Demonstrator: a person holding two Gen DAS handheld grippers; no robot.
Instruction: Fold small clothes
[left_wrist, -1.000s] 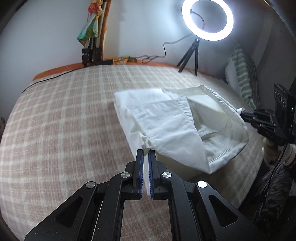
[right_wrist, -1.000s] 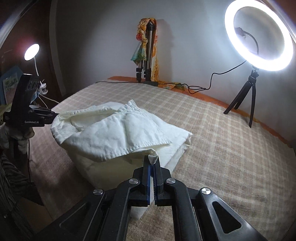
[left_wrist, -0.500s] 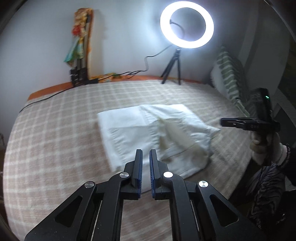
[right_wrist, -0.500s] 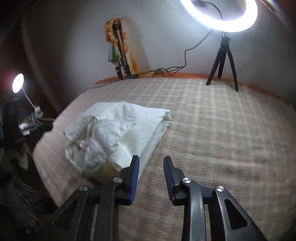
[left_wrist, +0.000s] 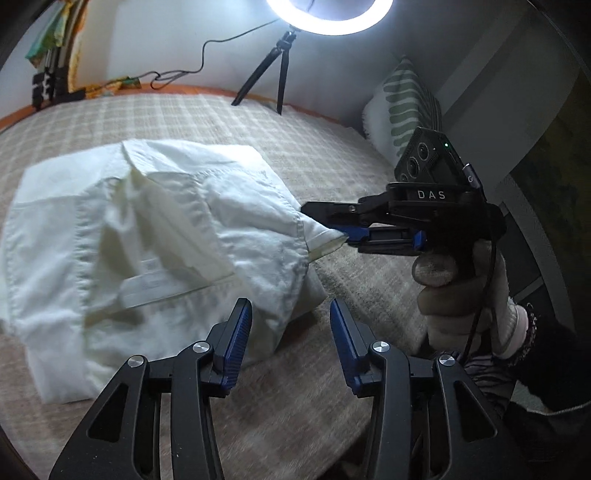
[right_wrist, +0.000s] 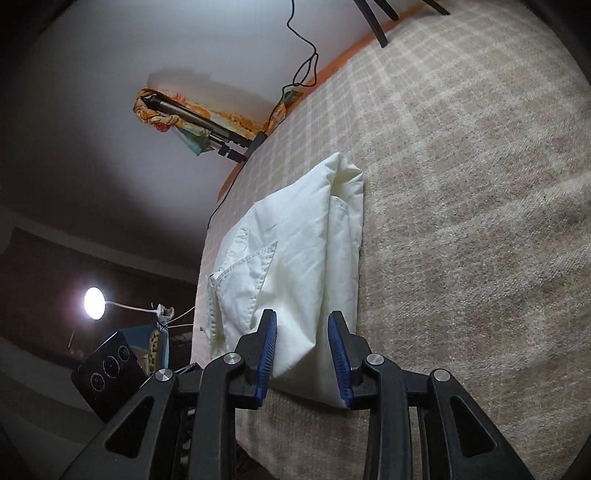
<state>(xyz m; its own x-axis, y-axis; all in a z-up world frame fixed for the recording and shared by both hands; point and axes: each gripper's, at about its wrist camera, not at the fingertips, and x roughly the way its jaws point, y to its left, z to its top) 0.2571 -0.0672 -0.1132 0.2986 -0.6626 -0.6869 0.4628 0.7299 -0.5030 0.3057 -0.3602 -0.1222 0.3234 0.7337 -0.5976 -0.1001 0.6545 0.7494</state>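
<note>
Item: one small white garment (left_wrist: 147, 236), cotton-like weave, stitched hems and a sewn label showing. It lies partly folded on the checked bed cover (left_wrist: 332, 158), toward the near edge of the bed, in several loose layers with the top flap puffed up and not flat.

Left gripper (left_wrist: 291, 343): my jaws stand wide apart, empty, hovering just above the garment's near edge. Nothing between the blue pads.

Right gripper (left_wrist: 345, 236): seen from the left wrist view, it comes in level from the right, tips at a hemmed corner of the garment. From its own wrist view the right gripper (right_wrist: 303, 350) has its jaws apart with the corner of cloth lying between them, not yet pinched as far as I can judge.

Handling, my estimate: light, soft, no stiffness of its own; it will sag and drape from whatever point I lift. Not fragile. The weave looks matte, so I expect little slip against the ribbed pads, but a thin single layer can pull free if I take only the very edge.

Where to hold: at the hems and corners, where doubled stitching gives thickness. I would take the corner now between the right jaws, and a matching hem corner on the near side with the left, so the flap carries over evenly.

Risk: catching the lower layers along with the top one, which would drag the whole stack across the bed.

Also present: ring light (left_wrist: 328, 18) on a tripod, striped pillow (left_wrist: 402, 99).
</note>
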